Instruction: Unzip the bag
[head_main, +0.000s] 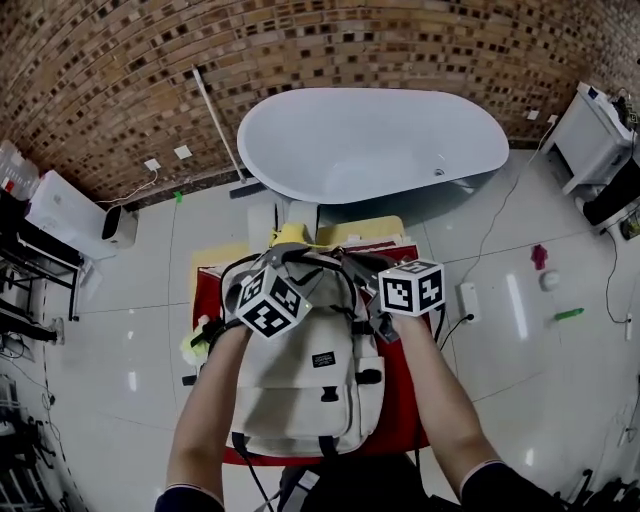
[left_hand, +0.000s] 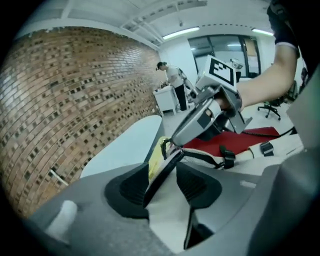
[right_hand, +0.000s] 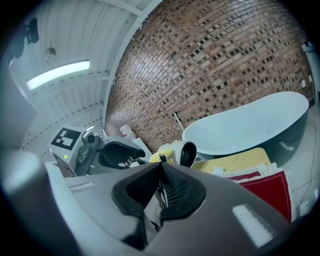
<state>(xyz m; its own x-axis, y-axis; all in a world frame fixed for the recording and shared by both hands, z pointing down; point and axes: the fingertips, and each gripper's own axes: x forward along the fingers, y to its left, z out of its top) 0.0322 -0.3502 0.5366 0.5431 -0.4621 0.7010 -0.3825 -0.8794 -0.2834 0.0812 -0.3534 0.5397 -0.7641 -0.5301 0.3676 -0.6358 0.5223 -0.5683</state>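
Note:
A cream backpack (head_main: 310, 390) with black straps lies on a red tabletop (head_main: 402, 405), its top end towards the bathtub. Both grippers are at that top end. My left gripper (head_main: 288, 264) (left_hand: 167, 170) is open; a black-trimmed edge of the bag's fabric (left_hand: 170, 215) runs between its pads without being pinched. My right gripper (head_main: 352, 268) (right_hand: 161, 167) is shut, its ribbed pads meeting on a small zip pull at the bag's top. In the left gripper view the right gripper (left_hand: 172, 145) touches the bag beside a yellow object (left_hand: 156, 160). The left gripper (right_hand: 117, 155) shows in the right gripper view.
A large white bathtub (head_main: 370, 140) stands just beyond the table against a brick wall. Yellow boards (right_hand: 240, 162) and a yellow object (head_main: 290, 235) lie between table and tub. A power strip (head_main: 467, 300) and cables are on the floor. A person (left_hand: 172, 82) stands far off.

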